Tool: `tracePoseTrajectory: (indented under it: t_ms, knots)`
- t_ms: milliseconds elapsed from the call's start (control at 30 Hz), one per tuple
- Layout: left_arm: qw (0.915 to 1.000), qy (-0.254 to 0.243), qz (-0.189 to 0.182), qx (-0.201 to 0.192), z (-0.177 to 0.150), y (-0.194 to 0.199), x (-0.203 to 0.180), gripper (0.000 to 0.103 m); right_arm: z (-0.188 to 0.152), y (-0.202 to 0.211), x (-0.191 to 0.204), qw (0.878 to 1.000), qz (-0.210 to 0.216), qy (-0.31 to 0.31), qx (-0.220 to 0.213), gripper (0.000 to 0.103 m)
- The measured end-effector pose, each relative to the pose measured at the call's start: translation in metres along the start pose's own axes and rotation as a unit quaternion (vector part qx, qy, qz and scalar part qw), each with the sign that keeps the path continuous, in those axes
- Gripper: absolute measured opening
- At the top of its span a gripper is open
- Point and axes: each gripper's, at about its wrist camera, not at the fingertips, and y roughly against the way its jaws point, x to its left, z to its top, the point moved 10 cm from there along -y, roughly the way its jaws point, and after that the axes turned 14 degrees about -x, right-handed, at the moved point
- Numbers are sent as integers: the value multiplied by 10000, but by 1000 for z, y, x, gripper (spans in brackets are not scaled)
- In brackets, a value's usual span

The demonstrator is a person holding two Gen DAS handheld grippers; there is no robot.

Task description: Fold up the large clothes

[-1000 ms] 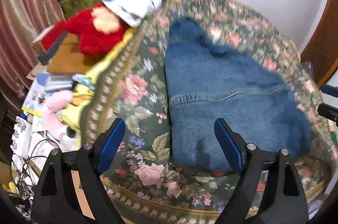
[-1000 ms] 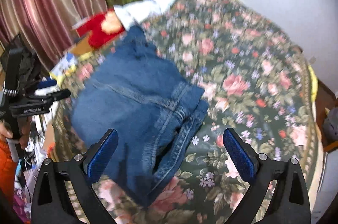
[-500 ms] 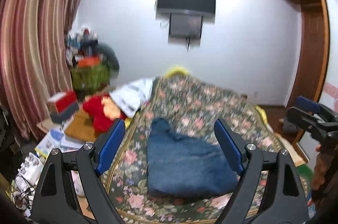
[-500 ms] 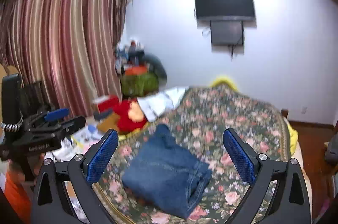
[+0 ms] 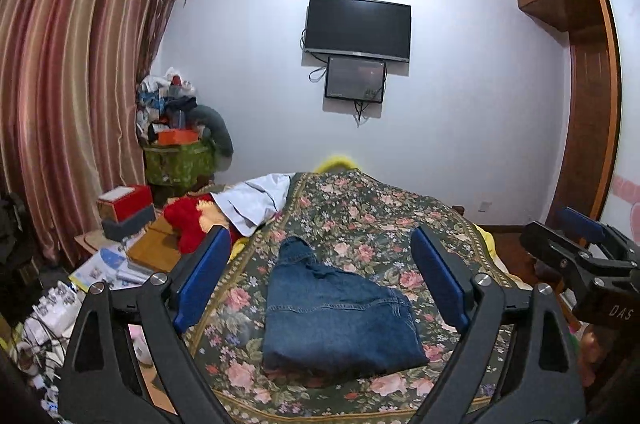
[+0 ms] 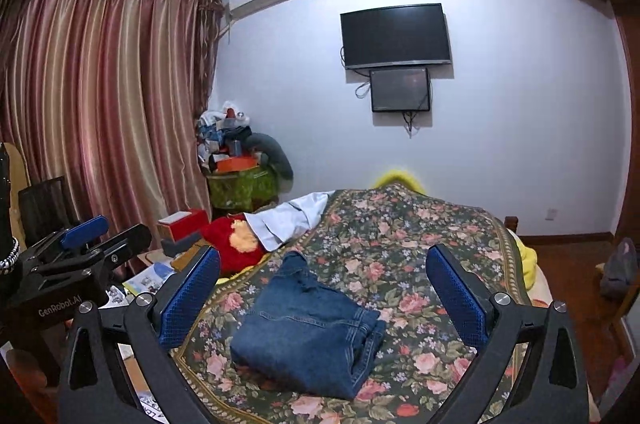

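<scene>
Since a second ago both claws have pulled up and back from the bed, and their views have tipped from looking down at the denim to looking across the room, so the wall and the television (image 5: 358,28) now fill the upper part of each view. The left claw (image 5: 320,282) has just been opening a little further; its blue pads stand wide apart with nothing between them. The right claw (image 6: 323,295) is likewise spread wide and holds nothing.

The folded jeans (image 5: 334,320) lie ahead of and below both claws, flat on the floral bedspread (image 5: 372,207), touched by neither. From the left claw the bundle sits between the two fingers in view, nearer the right one's base; from the right claw it lies between the fingers too, its stacked folded edges turned toward the right finger.

Beyond the left finger of each claw, past the bed's edge, sit a red plush toy (image 6: 230,242) and a white cloth (image 5: 256,201). Striped curtains (image 6: 100,103) hang farther to that side.
</scene>
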Motion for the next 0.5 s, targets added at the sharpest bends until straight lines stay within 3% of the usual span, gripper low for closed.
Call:
tracePoseTrajectory:
  t_ms: [500]
  knots:
    - [9999,31,-96,102,-7,-5,-5,92,-4,0,-5,9999,5,-90,65,102]
